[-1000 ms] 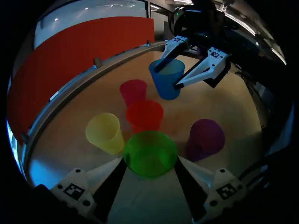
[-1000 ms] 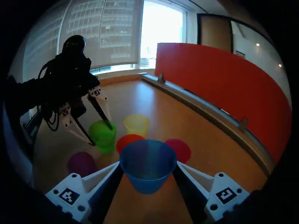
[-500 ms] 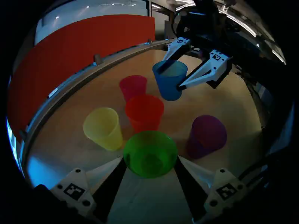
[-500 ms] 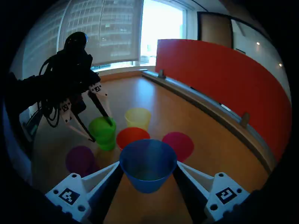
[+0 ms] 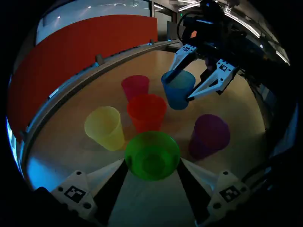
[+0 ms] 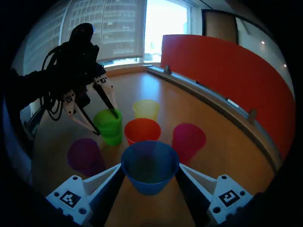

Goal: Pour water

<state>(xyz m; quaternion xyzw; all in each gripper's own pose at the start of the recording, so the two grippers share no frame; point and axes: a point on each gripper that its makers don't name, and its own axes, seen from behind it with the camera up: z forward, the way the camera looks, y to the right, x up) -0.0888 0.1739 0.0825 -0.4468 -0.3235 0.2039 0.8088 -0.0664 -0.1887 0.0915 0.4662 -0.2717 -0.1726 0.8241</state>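
Observation:
My left gripper [image 5: 152, 166] is shut on a green cup [image 5: 152, 154], held upright just in front of an orange cup [image 5: 147, 111]. My right gripper [image 6: 150, 174] is shut on a blue cup [image 6: 150, 166] with a little water in its bottom. In the left gripper view the blue cup [image 5: 178, 89] hangs between the white fingers [image 5: 209, 82] of the far gripper, to the right of the orange cup and above the table. In the right gripper view the green cup [image 6: 109, 125] sits in the far gripper beside the orange cup [image 6: 142, 130].
A yellow cup [image 5: 105, 127], a pink cup [image 5: 135, 87] and a purple cup [image 5: 208, 135] stand around the orange one on the wooden table [image 5: 223, 102]. A red partition [image 5: 72, 49] runs along the table's far edge. A person in dark clothing [image 6: 57, 85] holds the far gripper.
The blue cup in my right gripper has moved closer to the cluster of cups, now beside the orange one. The green cup has stayed put in my left gripper.

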